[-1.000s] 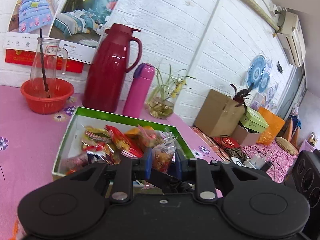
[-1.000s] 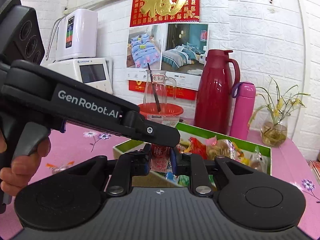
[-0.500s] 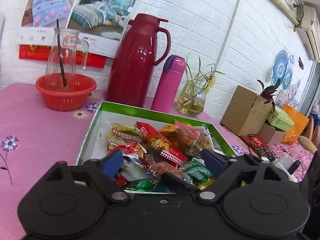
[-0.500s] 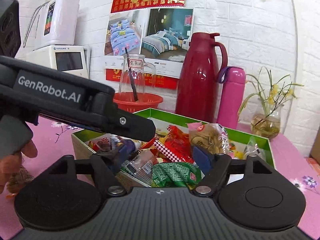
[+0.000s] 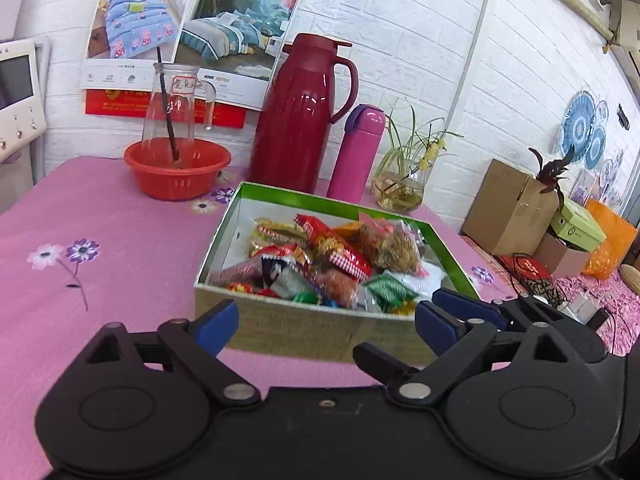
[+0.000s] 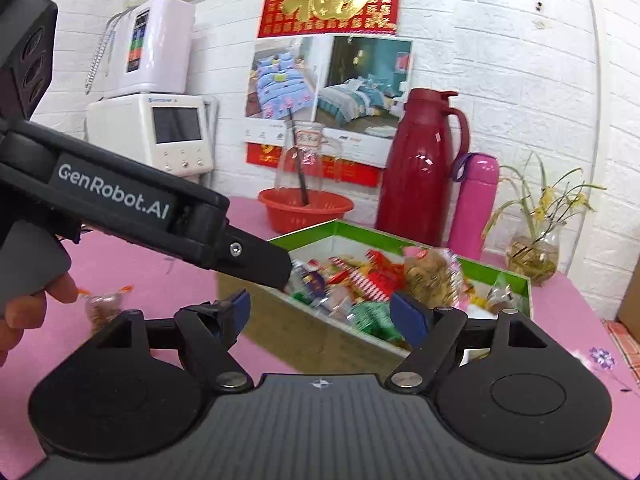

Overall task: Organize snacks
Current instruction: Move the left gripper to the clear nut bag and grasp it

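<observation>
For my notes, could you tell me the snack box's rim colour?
Green, clearest on the box in the left wrist view.

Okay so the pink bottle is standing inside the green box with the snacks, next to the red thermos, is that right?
Not quite. The pink bottle stands on the table behind the green box, not inside it, as the left wrist view shows. It is next to the red thermos, and the snacks are in the box.

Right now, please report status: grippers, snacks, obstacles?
Left gripper open, empty. Right gripper open, empty. Snack box full; one snack packet outside. Nothing blocking.
</observation>
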Available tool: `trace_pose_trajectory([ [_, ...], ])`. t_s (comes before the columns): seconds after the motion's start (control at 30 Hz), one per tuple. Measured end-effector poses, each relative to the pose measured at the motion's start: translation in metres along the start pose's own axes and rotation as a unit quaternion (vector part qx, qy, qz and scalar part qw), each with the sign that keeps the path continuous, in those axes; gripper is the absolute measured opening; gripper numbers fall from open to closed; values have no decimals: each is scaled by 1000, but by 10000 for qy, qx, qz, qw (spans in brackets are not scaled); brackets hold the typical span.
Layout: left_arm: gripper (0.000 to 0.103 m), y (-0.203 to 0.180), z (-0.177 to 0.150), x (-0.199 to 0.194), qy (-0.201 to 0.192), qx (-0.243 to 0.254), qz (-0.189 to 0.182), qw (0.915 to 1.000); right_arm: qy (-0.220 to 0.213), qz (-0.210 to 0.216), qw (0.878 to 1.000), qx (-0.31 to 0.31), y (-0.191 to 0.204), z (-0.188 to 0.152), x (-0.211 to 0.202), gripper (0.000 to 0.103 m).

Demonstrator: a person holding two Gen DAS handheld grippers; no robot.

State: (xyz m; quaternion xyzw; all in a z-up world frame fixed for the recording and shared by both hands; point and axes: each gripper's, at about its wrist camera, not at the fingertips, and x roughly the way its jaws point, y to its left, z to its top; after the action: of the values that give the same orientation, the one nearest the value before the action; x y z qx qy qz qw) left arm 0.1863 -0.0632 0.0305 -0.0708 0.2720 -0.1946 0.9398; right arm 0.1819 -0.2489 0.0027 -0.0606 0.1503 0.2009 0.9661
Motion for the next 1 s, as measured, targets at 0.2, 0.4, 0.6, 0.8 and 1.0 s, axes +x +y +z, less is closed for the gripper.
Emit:
trace_pose_trajectory([
  [0.2,97,6,-19,-22,58,34,120,9999,250,253,9993,-145,27,-8,-10,103],
  [0.4,98,27,-32,-35,133,-69,353,9993,479,529,9973,-169,55,-10,-4,103],
  [0.6,98,57,-43,-43,203,-325,563,9977,784,862,9932,-52,80,-11,7,103],
  [0.8,98,86,-50,-45,259,-580,696,9955,948,1048,9896,-254,107,-11,19,103],
  [1.0,98,107,-55,-45,326,-753,733,9939,1093,1286,9849,-382,128,-9,30,103],
])
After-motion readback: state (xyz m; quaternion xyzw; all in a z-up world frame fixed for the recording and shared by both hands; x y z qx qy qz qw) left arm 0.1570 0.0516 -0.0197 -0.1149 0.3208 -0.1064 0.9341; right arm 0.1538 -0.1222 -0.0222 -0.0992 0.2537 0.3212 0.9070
